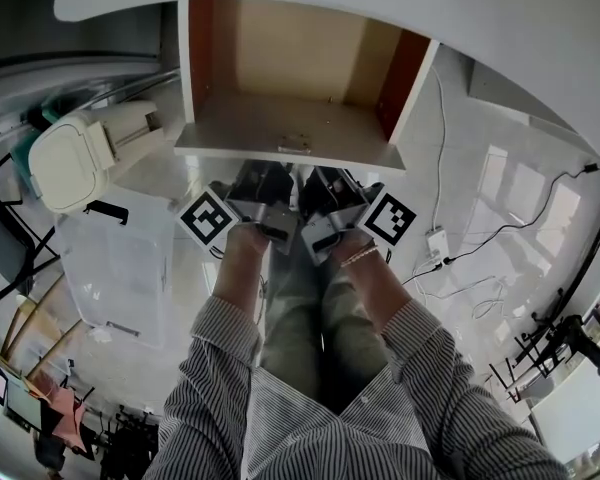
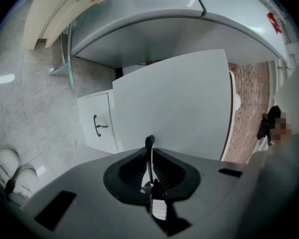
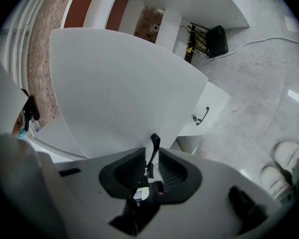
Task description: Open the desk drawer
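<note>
The desk drawer [image 1: 280,78] stands pulled out from under the white desk top [image 1: 400,8], showing its bare wooden inside. Its white front [image 2: 179,103] [image 3: 119,88] carries a thin dark handle [image 1: 295,148] [image 2: 149,142] [image 3: 154,142]. Both grippers are at that handle, side by side. My left gripper [image 1: 275,173] [image 2: 150,156] is shut on the handle, its pads pressed against the bar. The bar also stands between the jaws of my right gripper [image 1: 315,176] [image 3: 152,158], which is open, with a small gap on each side.
A cream lidded bin [image 1: 80,153] and a clear plastic box [image 1: 120,268] stand on the floor at the left. A cable and a power strip [image 1: 435,243] lie at the right. A low white cabinet with its own handle [image 2: 96,125] [image 3: 202,116] is beside the drawer.
</note>
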`<action>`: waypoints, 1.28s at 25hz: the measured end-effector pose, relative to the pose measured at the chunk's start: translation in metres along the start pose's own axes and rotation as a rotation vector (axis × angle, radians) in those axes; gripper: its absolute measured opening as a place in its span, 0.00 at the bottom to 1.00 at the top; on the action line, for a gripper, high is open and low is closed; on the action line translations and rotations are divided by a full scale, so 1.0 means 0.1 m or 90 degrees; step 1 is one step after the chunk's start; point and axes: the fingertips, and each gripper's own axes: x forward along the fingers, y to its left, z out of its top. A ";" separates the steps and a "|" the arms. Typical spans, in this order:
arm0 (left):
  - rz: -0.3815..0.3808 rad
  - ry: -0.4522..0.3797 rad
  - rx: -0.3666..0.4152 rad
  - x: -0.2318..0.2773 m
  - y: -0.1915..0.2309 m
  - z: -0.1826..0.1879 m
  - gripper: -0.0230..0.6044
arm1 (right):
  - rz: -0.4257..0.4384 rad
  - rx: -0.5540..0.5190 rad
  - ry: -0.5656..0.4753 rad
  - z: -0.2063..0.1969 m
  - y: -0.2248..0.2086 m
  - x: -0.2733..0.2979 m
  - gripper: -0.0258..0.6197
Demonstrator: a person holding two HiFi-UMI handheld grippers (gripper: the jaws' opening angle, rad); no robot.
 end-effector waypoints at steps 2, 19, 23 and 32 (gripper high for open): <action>0.002 -0.006 -0.005 0.01 0.03 0.00 0.10 | -0.007 -0.005 -0.002 -0.01 -0.03 0.00 0.16; 0.030 0.021 0.031 -0.03 0.01 -0.04 0.12 | 0.034 0.014 0.020 -0.02 0.01 -0.08 0.16; 0.026 0.026 0.026 -0.11 0.01 -0.08 0.13 | 0.035 0.011 0.025 -0.03 0.03 -0.13 0.16; 0.027 0.035 0.030 -0.38 -0.06 -0.16 0.13 | 0.056 0.035 0.046 -0.14 0.15 -0.21 0.16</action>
